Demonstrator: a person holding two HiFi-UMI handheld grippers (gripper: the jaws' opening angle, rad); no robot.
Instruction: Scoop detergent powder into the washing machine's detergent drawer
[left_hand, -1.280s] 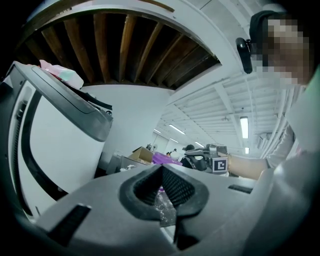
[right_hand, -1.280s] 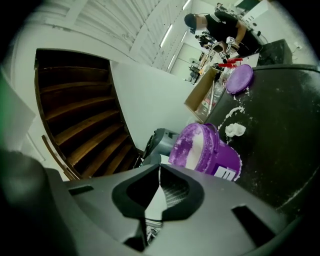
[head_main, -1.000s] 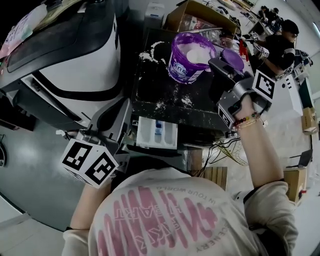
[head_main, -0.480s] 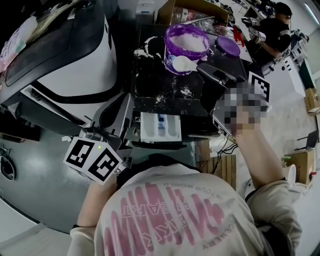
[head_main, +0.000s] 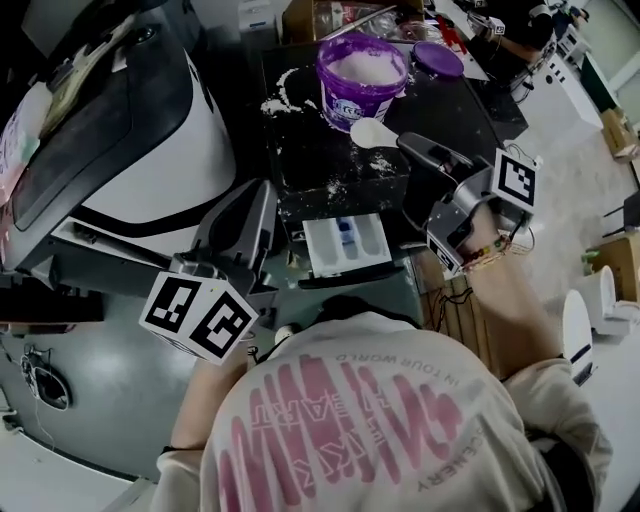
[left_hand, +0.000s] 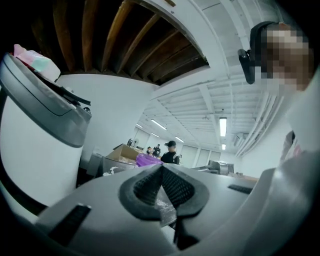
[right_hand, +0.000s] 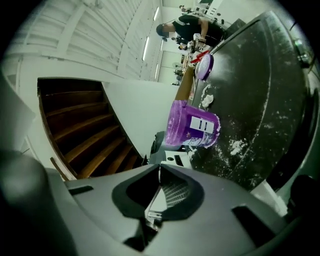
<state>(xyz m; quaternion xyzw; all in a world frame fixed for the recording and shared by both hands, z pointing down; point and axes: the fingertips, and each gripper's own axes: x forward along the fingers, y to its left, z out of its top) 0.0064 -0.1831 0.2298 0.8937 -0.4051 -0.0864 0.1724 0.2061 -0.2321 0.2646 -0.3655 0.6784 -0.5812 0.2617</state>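
The scoop (head_main: 372, 132), holding white powder, hangs over the counter (head_main: 450, 100) between tub (head_main: 360, 85) and open drawer (head_main: 375, 240). Its bowl points toward the tub. Its handle runs back into the right gripper (head_main: 408, 143), which is clamped on it. The tub holds white powder. The left gripper (head_main: 265, 195) has its jaws together.

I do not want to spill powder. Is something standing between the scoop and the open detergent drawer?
Nothing visible does. The scoop, gripped by the right gripper, is above the dark tabletop, and only powder-dusted surface lies between it and the drawer. The left gripper stands to the drawer's left, not over it.
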